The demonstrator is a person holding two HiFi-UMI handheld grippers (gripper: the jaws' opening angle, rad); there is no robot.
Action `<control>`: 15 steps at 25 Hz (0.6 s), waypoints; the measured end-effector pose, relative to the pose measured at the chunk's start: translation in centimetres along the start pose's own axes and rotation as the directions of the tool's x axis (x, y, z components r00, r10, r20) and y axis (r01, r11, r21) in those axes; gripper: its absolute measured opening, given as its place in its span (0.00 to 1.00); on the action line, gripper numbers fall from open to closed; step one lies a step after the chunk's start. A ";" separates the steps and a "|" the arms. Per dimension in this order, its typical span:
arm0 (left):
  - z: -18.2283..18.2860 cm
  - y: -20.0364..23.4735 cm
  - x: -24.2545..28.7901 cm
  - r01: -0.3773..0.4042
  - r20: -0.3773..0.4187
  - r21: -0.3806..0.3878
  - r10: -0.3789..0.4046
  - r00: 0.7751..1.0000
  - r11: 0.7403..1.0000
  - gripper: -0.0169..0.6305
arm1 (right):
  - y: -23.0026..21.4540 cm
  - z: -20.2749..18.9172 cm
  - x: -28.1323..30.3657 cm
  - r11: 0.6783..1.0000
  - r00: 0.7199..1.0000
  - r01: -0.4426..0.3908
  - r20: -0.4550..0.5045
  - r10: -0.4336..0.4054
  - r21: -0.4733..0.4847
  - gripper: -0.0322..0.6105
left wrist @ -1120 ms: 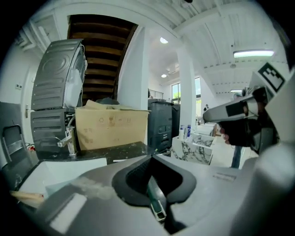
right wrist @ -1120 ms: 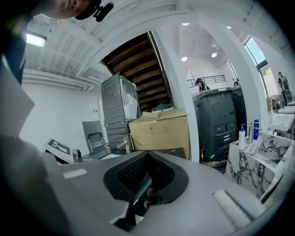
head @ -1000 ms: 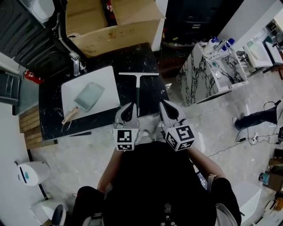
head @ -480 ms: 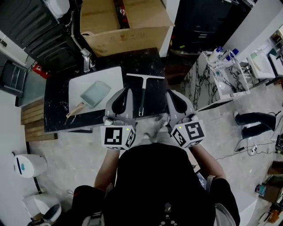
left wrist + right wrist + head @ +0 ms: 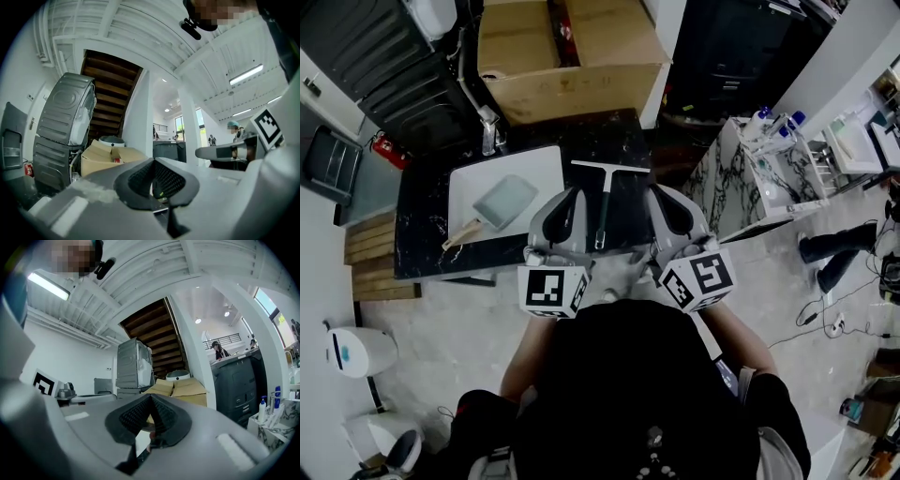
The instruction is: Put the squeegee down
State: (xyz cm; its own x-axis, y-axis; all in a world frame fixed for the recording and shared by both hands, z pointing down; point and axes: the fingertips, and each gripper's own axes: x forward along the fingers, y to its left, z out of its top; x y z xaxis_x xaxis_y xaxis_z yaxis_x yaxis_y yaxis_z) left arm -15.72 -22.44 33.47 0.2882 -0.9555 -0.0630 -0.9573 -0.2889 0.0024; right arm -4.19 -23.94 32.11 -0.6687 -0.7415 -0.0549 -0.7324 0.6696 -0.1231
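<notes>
The squeegee [image 5: 602, 197] lies flat on the black marble counter [image 5: 422, 234], its pale blade toward the back and its dark handle pointing toward me. Neither gripper touches it. In the head view my left gripper [image 5: 565, 194] hovers above the counter just left of the handle, and my right gripper [image 5: 660, 194] hovers just right of it. Both are held level and pointing forward. In the left gripper view the left gripper [image 5: 153, 161] has its pads pressed together with nothing between them. The right gripper [image 5: 150, 397] in its own view looks the same.
A white sink [image 5: 542, 161] with a faucet [image 5: 490, 127] holds a pale green scoop with a wooden handle [image 5: 495, 207]. A large cardboard box [image 5: 572, 52] stands behind the counter. A marble-patterned stand with bottles [image 5: 759, 155] is at the right. A person's legs [image 5: 844, 253] show at the far right.
Both grippers have risen toward the head camera and look larger. The squeegee stays where it lay on the counter.
</notes>
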 end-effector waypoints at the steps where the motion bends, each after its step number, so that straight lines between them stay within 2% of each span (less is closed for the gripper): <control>1: -0.3 0.0 -0.1 0.001 -0.006 0.001 -0.001 1.000 1.000 0.03 | 0.1 -0.2 0.0 1.000 1.000 -0.002 -0.003 0.002 0.004 0.05; 15: -1.5 1.2 -0.1 -0.027 -0.027 -0.026 0.026 0.999 0.999 0.03 | 0.0 -1.7 0.9 1.000 0.999 -0.002 -0.036 0.002 0.012 0.05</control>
State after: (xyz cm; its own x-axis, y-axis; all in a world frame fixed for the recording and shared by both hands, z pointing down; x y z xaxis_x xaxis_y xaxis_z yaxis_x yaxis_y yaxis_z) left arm -16.89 -22.81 34.92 0.2638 -0.9639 -0.0359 -0.9638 -0.2649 0.0298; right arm -4.97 -24.55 33.79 -0.6743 -0.7382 -0.0193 -0.7298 0.6702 -0.1352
